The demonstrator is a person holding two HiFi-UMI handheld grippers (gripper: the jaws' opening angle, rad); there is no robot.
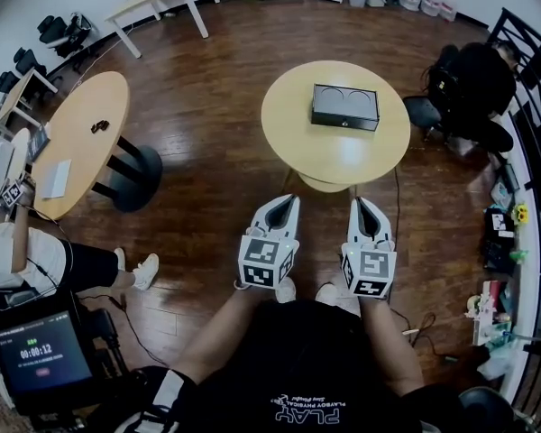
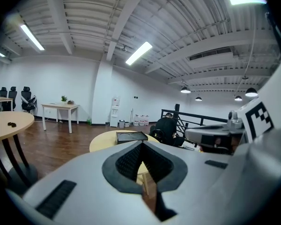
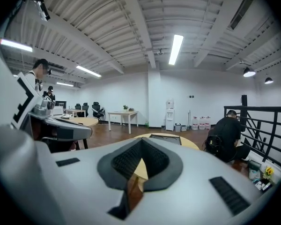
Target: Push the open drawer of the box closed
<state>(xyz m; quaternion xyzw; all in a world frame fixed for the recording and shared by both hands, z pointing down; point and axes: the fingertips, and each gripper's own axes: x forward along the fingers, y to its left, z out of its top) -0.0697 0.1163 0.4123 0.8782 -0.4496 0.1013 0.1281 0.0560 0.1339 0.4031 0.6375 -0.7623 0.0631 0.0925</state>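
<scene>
A black box (image 1: 344, 106) lies on the round wooden table (image 1: 293, 129) ahead of me, with two round hollows in its top. Whether its drawer stands out, I cannot tell from here. Both grippers hover over the floor short of the table's near edge, well apart from the box. My left gripper (image 1: 291, 200) and right gripper (image 1: 356, 202) are shut, tips together, holding nothing. The box (image 2: 131, 136) shows far off beyond the closed jaws of the left gripper (image 2: 142, 144). It also lies beyond the right gripper (image 3: 141, 142) as a flat dark box (image 3: 166, 138).
A second round table (image 1: 81, 138) stands left, carrying a small dark object (image 1: 99, 126) and a white sheet (image 1: 56, 179). A person in black (image 1: 473, 84) sits right of the box table by a railing (image 1: 532, 79). Another person's legs (image 1: 90, 267) and a timer screen (image 1: 41, 352) are at lower left.
</scene>
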